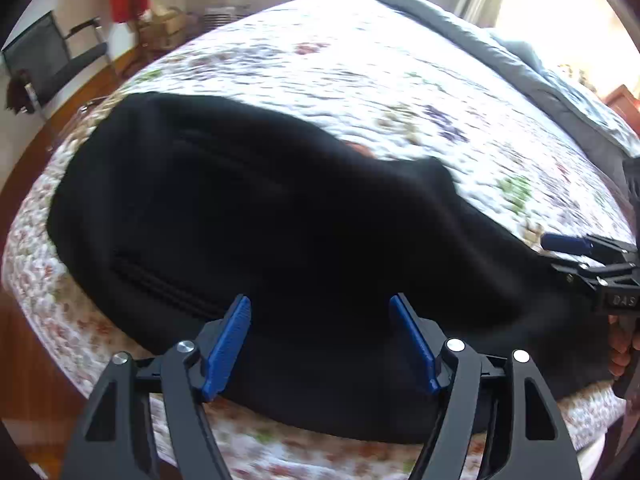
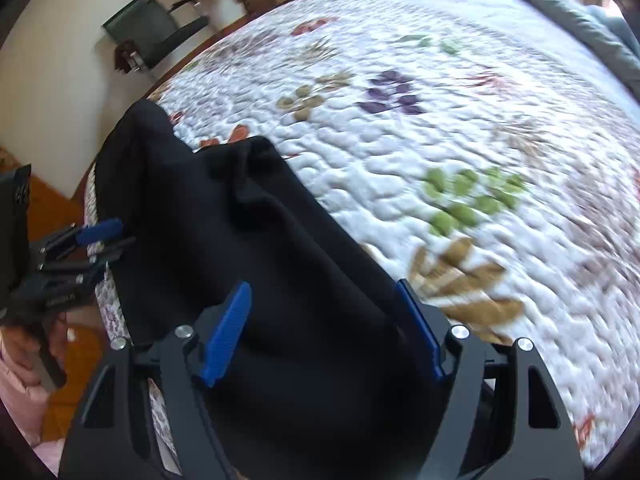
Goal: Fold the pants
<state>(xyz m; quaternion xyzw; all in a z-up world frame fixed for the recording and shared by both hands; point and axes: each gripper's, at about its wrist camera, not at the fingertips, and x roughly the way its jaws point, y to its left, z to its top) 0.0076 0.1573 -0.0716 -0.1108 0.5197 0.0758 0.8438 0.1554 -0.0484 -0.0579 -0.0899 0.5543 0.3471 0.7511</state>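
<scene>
Left wrist view: black pants [image 1: 280,220], bunched and seemingly part-folded, are spread mid-frame on a floral quilt [image 1: 360,72]; the left gripper [image 1: 320,344] is held wide, empty. Right wrist view: the right gripper [image 2: 324,332] gapes over the cloth at lower centre, nothing gripped; further folding is judged outstanding.

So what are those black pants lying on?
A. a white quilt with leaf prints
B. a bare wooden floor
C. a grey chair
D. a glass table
A: the pants are spread on the quilt, whose white stitched surface shows green, purple and brown leaves around them.
</scene>
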